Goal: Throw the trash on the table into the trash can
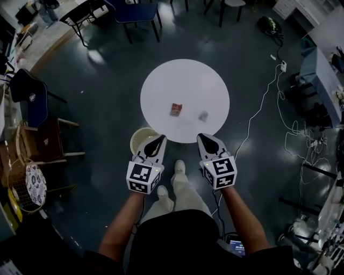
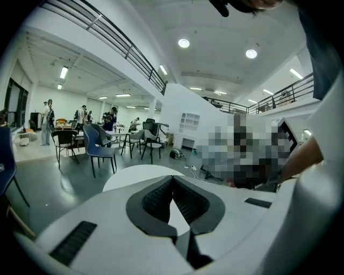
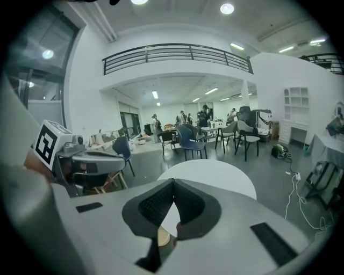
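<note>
A round white table stands ahead of me with two bits of trash on it: a red wrapper near the middle and a small grey crumpled piece to its right. A pale round trash can sits on the floor at the table's near left edge, partly hidden behind my left gripper. My right gripper hangs at the table's near edge. Both grippers are shut and hold nothing. The table shows past the shut left jaws, and the table lies beyond the right ones.
Chairs stand beyond the table and a dark blue chair and wooden chair at the left. A white cable runs across the floor on the right toward cluttered desks. My feet stand just short of the table.
</note>
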